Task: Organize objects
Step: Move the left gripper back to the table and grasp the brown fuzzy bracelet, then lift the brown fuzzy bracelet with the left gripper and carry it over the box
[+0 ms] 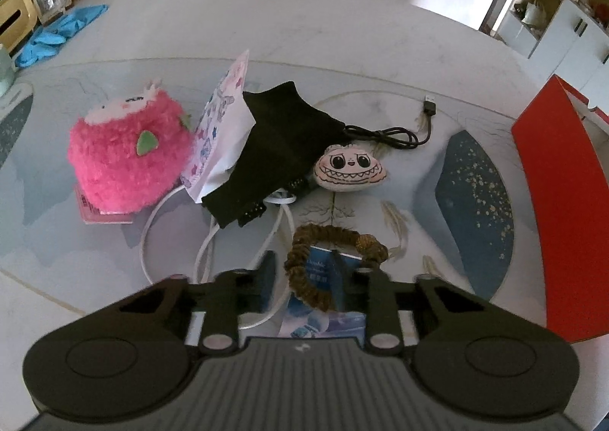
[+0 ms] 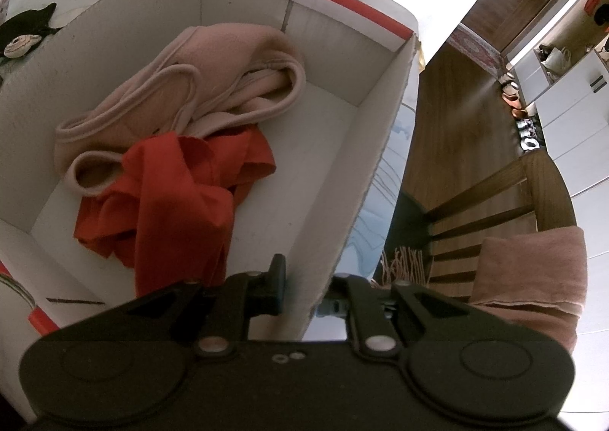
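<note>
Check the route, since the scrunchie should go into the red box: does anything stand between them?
Nothing visible lies on the table between the scrunchie and the red box. The box's upright wall faces it, so it must go over the rim. A white cable runs close beside the scrunchie.

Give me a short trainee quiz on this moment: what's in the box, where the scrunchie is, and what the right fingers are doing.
1. True or false: the box is empty.
2. The scrunchie lies on: A) the pink plush, B) a blue booklet, C) the black cloth.
3. What do the right fingers clamp?

Key:
1. False. A pink cloth and a red cloth lie in it.
2. B.
3. The box's near wall, with one finger inside and one outside.
</note>
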Demonstrator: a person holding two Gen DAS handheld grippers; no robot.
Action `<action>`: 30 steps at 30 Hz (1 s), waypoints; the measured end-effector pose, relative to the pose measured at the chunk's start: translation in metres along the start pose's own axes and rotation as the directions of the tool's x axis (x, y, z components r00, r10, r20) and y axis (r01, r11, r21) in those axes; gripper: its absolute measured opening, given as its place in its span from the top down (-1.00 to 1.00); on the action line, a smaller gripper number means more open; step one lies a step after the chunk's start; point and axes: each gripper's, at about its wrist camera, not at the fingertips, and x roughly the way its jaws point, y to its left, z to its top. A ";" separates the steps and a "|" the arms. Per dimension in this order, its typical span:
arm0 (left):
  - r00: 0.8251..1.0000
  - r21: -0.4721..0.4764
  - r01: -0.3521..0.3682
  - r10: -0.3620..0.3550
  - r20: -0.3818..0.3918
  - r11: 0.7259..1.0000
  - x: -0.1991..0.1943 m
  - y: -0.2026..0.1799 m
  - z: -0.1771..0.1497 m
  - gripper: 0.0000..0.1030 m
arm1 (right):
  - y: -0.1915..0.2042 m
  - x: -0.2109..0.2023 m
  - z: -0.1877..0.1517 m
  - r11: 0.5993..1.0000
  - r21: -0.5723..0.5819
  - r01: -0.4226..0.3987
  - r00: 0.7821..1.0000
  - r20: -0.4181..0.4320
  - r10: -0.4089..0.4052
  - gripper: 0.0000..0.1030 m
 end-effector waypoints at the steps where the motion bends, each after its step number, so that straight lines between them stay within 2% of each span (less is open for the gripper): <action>1: 1.000 0.003 -0.005 0.005 0.000 1.000 -0.001 -0.001 0.001 0.76 | 0.000 0.000 0.000 1.000 0.001 -0.001 1.000 0.000 0.001 0.76; 8: 0.999 0.038 -0.010 0.009 0.035 0.999 -0.013 -0.006 0.006 0.87 | -0.001 -0.001 -0.001 1.000 -0.001 -0.001 1.000 0.002 0.001 0.76; 14: 0.997 0.054 0.034 -0.037 0.067 0.998 -0.037 -0.016 0.020 0.87 | 0.000 -0.002 0.000 1.000 -0.004 0.000 1.000 0.003 0.000 0.76; 18: 0.992 0.096 0.077 -0.086 0.092 0.992 -0.058 -0.033 0.032 0.87 | -0.001 -0.002 0.000 1.000 -0.008 0.001 1.000 0.005 -0.001 0.76; 24: 0.979 0.182 0.150 -0.172 0.109 0.972 -0.084 -0.067 0.046 0.87 | 0.001 -0.003 0.002 1.000 -0.015 0.003 1.000 0.008 -0.003 0.77; 30: 0.957 0.294 0.222 -0.266 0.117 0.930 -0.107 -0.112 0.057 0.87 | 0.004 -0.002 0.002 1.000 -0.007 -0.001 1.000 0.007 0.001 0.78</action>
